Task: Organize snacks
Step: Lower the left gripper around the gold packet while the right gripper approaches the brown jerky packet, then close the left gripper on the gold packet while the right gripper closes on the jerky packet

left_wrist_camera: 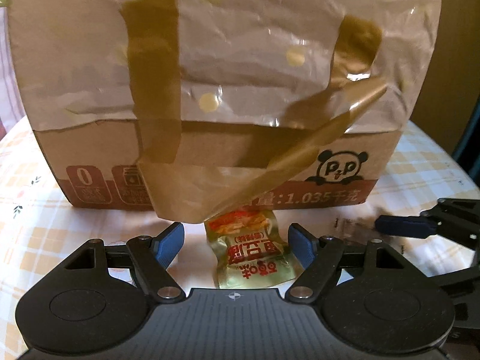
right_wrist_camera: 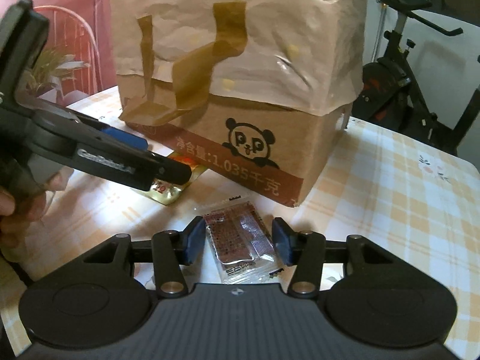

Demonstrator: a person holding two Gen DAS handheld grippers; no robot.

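Note:
A gold snack packet with red print lies on the checked tablecloth, right against the front of a panda-printed cardboard box. My left gripper is open, with one blue pad on each side of the packet and clear gaps between. In the right wrist view the left gripper slants down over the gold packet. A clear packet with dark red contents lies flat between the blue pads of my right gripper. The pads stand at its edges and the packet is not squeezed.
A crumpled paper bag with brown handles covers the top of the box. An exercise bike stands behind the table on the right. A pink bag stands at the back left. A hand holds the left gripper.

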